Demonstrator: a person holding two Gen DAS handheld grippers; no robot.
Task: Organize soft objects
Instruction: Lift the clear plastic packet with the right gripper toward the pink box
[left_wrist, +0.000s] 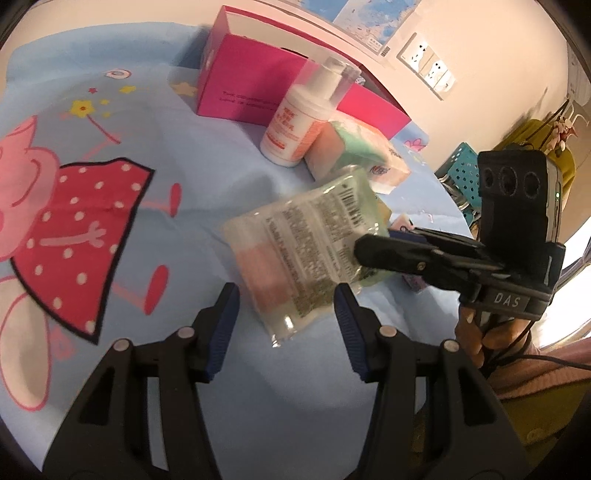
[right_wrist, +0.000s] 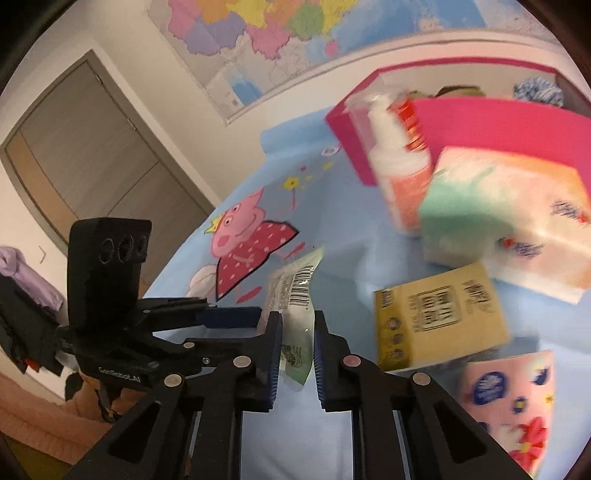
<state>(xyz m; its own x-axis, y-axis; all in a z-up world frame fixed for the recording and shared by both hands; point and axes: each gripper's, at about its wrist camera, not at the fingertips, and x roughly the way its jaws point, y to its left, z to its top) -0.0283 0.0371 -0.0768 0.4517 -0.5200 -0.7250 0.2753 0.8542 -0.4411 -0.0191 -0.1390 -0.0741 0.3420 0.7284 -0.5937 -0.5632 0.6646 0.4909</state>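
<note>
- The right gripper (right_wrist: 297, 354) is pinching a clear plastic wipes pack (left_wrist: 299, 254) by its near-right edge, holding it in the air just above the blue cartoon cloth (left_wrist: 122, 147) on the bench.
- The left gripper (left_wrist: 286, 325) is spread wide with nothing between its pads, sitting just near of the pack's lower end.
- The pack looks light and floppy; its film is glossy (likely slippery), so a pinch on the sealed edge should hold better than one across the bulging middle.
- Farther off stand a white pump bottle (left_wrist: 295, 122) and a soft tissue pack (left_wrist: 354, 155), touching each other in front of the pink box (left_wrist: 251, 81), which already holds some items.
- A yellow tissue packet (right_wrist: 439, 314) and a floral tissue pack (right_wrist: 517, 398) lie to the right, equally squashy; grip them gently across the short sides.
</note>
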